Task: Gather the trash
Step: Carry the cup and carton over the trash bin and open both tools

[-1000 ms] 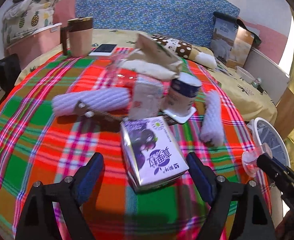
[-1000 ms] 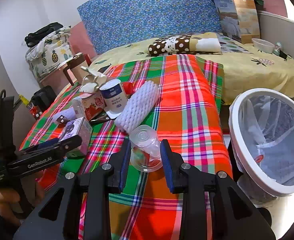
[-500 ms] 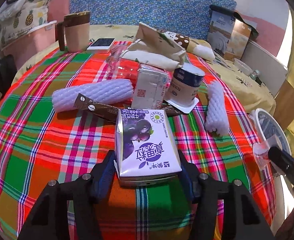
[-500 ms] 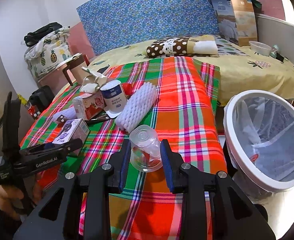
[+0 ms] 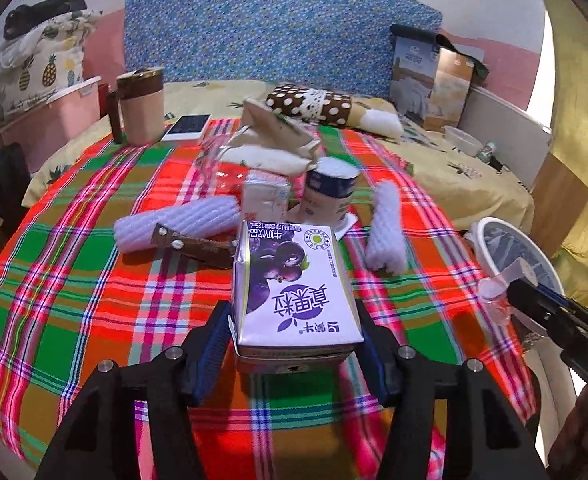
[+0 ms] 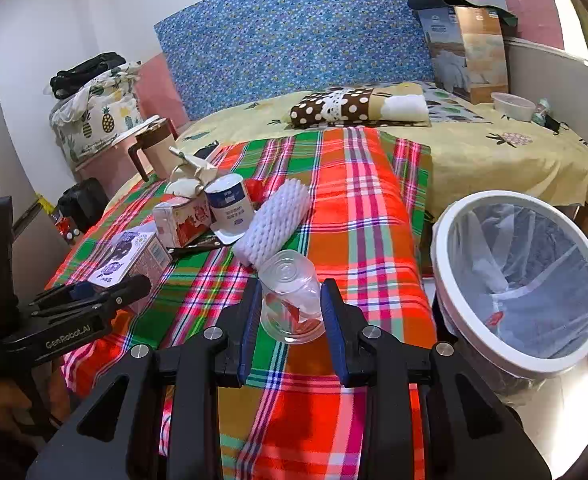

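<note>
Since a second ago, my left gripper (image 5: pixel 294 344) has closed in around the purple milk carton (image 5: pixel 294 292).

I see the carton clamped between the left fingers (image 5: pixel 210 348), over the plaid cloth (image 5: pixel 74 292). My right gripper (image 6: pixel 291 316) grasps the clear plastic cup (image 6: pixel 290 300) between its pads, with the white bin (image 6: pixel 474 344) just right of those fingers and foam sleeves (image 5: pixel 386 232) ahead.

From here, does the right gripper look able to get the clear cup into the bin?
Probably yes. The right gripper is shut on the clear cup, and the bin stands open just to its right, beside the bed, with nothing visible between them.
</note>
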Demonstrator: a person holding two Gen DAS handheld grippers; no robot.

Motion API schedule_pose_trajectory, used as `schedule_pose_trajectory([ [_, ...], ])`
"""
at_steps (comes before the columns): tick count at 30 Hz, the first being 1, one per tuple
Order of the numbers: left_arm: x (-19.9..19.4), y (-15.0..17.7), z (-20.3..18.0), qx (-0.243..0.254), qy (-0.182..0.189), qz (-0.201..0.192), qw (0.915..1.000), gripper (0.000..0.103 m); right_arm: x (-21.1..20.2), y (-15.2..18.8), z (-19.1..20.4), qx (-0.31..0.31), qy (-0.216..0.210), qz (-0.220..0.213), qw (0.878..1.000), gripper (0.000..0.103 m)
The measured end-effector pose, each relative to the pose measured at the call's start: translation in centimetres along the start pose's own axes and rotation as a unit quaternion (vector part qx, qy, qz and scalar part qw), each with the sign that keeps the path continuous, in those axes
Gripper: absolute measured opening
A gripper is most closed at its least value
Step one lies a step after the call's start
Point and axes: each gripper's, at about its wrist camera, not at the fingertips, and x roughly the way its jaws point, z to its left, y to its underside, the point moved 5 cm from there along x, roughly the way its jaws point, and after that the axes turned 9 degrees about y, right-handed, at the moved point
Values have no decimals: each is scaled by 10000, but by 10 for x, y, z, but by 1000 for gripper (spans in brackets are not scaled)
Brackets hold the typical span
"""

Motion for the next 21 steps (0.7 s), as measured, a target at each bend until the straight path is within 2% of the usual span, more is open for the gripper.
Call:
schedule_pose_trajectory([
  [12, 3, -5, -43, 399, 388, 2, 9984, 58, -11, 0, -27, 211, 258, -127, 9994, 33],
  [21, 20, -12, -85, 750, 817, 100, 9938, 58, -17, -2, -64, 510, 603, -217, 9966, 33],
])
